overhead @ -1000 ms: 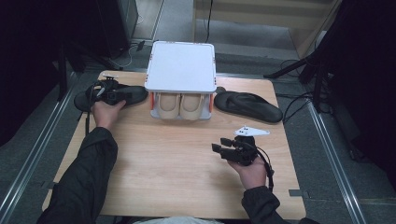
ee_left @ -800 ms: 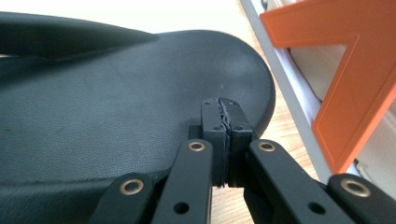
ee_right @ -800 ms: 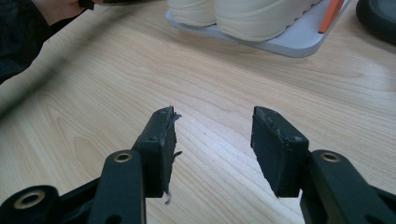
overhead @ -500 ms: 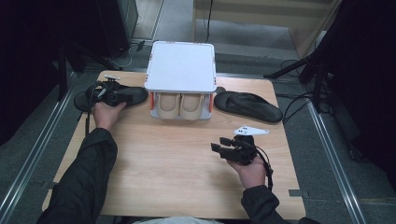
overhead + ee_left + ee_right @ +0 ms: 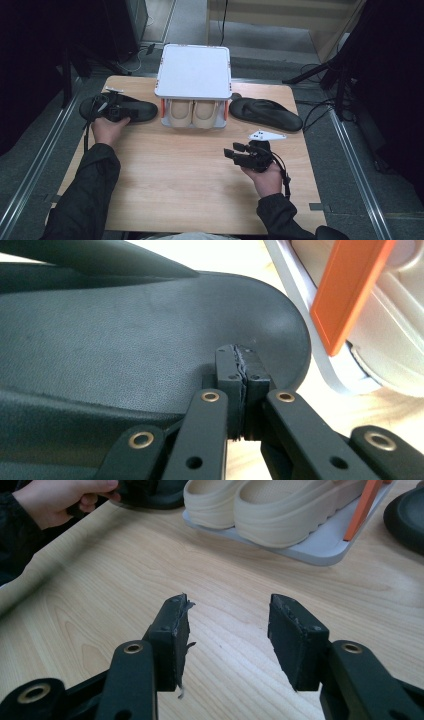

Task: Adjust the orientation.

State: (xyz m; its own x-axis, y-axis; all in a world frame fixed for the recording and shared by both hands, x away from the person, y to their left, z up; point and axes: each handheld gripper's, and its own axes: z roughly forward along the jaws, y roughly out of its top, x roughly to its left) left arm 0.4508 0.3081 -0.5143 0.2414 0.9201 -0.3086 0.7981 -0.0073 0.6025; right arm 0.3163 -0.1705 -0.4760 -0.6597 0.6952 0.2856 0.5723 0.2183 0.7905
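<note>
A black sandal lies at the table's left, beside a white two-tier rack. My left gripper hovers over the sandal's footbed near its rounded end, jaws shut pad to pad with nothing between them. A pair of beige shoes sits on the rack's lower shelf. A second black sandal lies right of the rack. My right gripper is held open above bare wood at the front right, pointing left, nothing in it.
The wooden table has open room across its front half. The rack's orange post stands close to the left sandal's end. Dark stands and cables surround the table on the floor.
My left hand and gripper have shifted slightly over the left sandal, toward the near edge. The right gripper has stayed where it was.
</note>
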